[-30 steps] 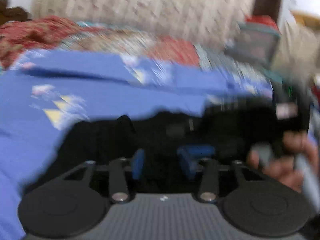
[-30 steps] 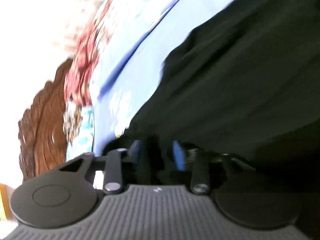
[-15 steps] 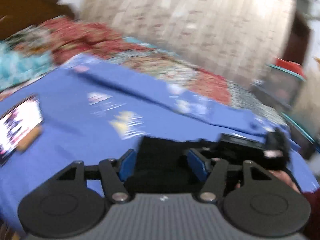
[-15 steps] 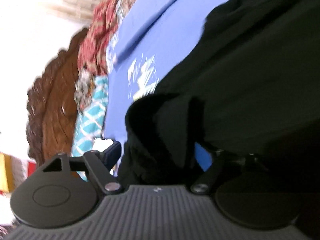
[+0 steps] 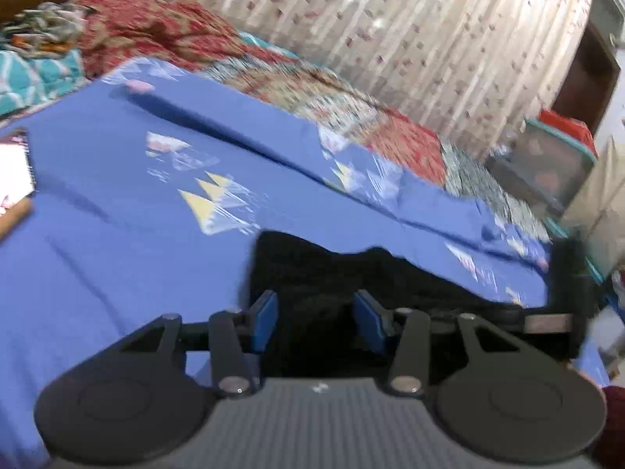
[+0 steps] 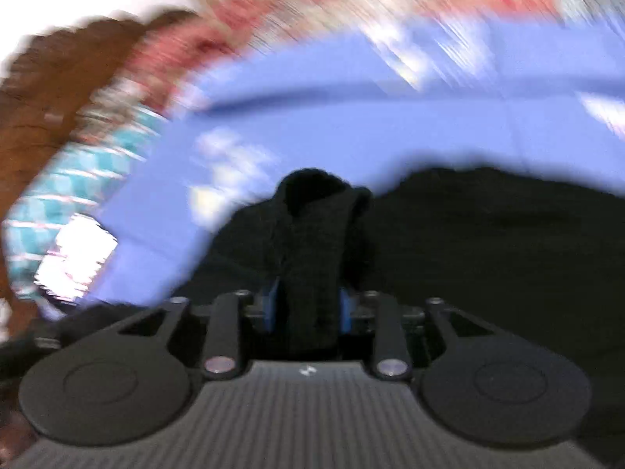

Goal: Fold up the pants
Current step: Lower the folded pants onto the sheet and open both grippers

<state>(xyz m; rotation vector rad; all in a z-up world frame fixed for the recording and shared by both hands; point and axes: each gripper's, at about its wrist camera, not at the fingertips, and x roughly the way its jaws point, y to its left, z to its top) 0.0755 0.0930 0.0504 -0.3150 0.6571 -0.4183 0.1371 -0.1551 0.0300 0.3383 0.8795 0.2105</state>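
Observation:
The black pants (image 5: 351,273) lie on a blue bedsheet (image 5: 117,234) and also fill the lower right of the right wrist view (image 6: 488,226). My left gripper (image 5: 315,314) is open, its blue pads (image 5: 263,314) standing apart over the near edge of the pants. My right gripper (image 6: 308,305) is shut on a bunched fold of the black pants (image 6: 312,234) that rises between its pads. The right wrist view is heavily blurred by motion.
A lit phone (image 5: 13,174) lies at the left of the sheet. Red patterned bedding (image 5: 164,35) and a teal pillow (image 5: 35,78) lie at the head. A curtain (image 5: 410,39) and a storage box (image 5: 547,168) stand behind the bed.
My left gripper has opened and let go of the pants. My right gripper has swung round, opened briefly, and closed on a fold of the fabric.

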